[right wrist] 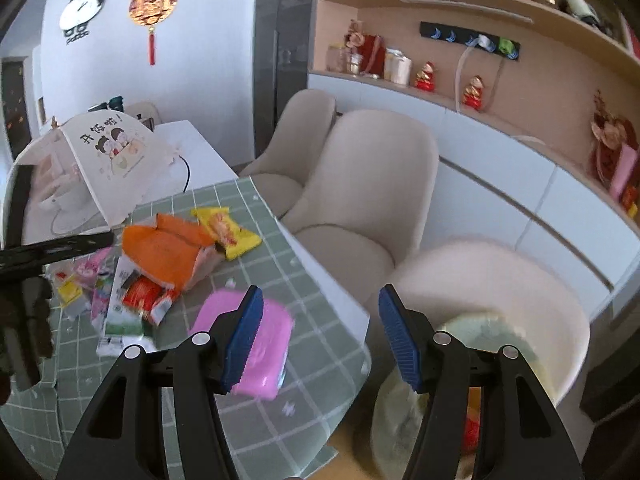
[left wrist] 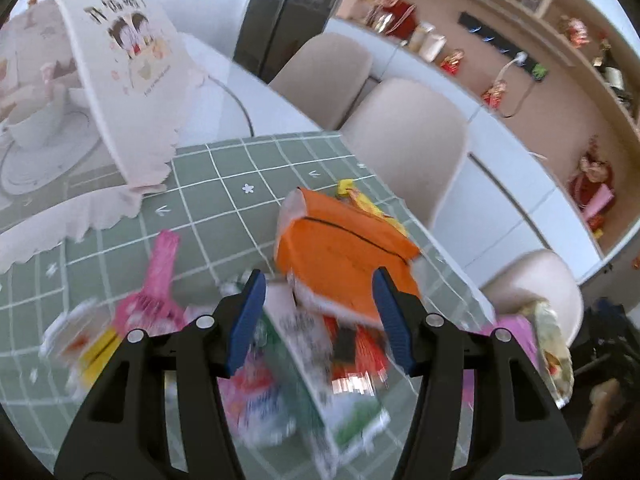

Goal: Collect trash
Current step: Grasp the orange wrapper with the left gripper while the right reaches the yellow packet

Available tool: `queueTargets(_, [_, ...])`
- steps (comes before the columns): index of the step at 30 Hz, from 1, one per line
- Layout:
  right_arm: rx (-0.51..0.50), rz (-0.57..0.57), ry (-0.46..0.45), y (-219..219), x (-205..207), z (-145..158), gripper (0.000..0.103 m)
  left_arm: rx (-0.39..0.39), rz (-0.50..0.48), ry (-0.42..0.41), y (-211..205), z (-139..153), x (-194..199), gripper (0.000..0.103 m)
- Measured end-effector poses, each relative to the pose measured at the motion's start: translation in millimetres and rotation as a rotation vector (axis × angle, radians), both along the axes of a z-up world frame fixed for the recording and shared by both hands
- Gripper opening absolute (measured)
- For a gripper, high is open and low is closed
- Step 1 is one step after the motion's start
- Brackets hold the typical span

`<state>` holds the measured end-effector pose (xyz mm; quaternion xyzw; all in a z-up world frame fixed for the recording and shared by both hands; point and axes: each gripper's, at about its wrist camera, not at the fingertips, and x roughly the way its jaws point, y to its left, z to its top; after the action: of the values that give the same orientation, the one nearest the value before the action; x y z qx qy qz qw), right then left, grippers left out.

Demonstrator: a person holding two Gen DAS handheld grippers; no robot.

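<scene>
Left wrist view: the left gripper (left wrist: 318, 316) hangs with its blue jaws spread and nothing pinched, right over a blurred heap of wrappers (left wrist: 296, 376) on the green checked tablecloth (left wrist: 224, 184). The orange packet (left wrist: 340, 256) lies just beyond the heap, and a pink wrapper (left wrist: 160, 280) sits beside it.

Right wrist view: the right gripper (right wrist: 320, 332) is released too, jaws apart and empty, above the tablecloth's edge. A pink pouch (right wrist: 268, 340) lies under its left jaw, nearer than the orange packet. A yellow packet (right wrist: 228, 232) touches the orange packet's far side. A pale bag (right wrist: 472, 344) sits off the tablecloth, beside a beige chair (right wrist: 360, 184).
</scene>
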<state>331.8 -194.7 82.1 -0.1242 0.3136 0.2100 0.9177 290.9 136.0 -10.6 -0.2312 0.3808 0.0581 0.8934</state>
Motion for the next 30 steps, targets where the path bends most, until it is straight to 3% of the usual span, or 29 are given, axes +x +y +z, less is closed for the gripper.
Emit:
queueTargets(3, [-0.043, 0.051, -0.058, 8.1, 38.1, 10.2, 0.057, -0.003, 0.035, 0.056, 9.2, -15.4, 31.3, 0.053])
queueTargets(5, [-0.049, 0.106, -0.05, 15.5, 62.4, 10.3, 0.057, -0.017, 0.048, 0.097, 14.2, -26.2, 46.2, 0.051])
queueTargets(6, [-0.044, 0.14, -0.034, 20.6, 75.6, 8.3, 0.057, -0.038, 0.044, 0.126, 16.6, -32.1, 53.3, 0.03])
queueTargets(9, [-0.074, 0.242, 0.022, 49.7, 119.6, -7.6, 0.057, -0.033, 0.023, 0.142, 16.1, -30.1, 53.9, 0.011])
queueTargets(15, [-0.141, 0.494, 0.14, 130.5, 173.0, -60.8, 0.057, -0.027, -0.073, 0.057, 14.2, 8.4, 6.5, 0.01])
queueTargets(20, [-0.17, 0.66, 0.207, 193.3, 195.7, -99.3, 0.057, -0.077, -0.078, 0.128, 28.0, 6.6, -16.4, 0.01])
queueTargets(26, [-0.223, 0.738, 0.311, 232.0, 215.0, -136.7, 0.057, -0.098, 0.006, 0.13, 34.6, -1.0, -29.1, 0.012])
queueTargets(30, [-0.251, 0.746, 0.329, 238.0, 215.0, -149.1, 0.057, -0.12, 0.016, 0.132, 36.3, -6.8, -27.4, 0.012])
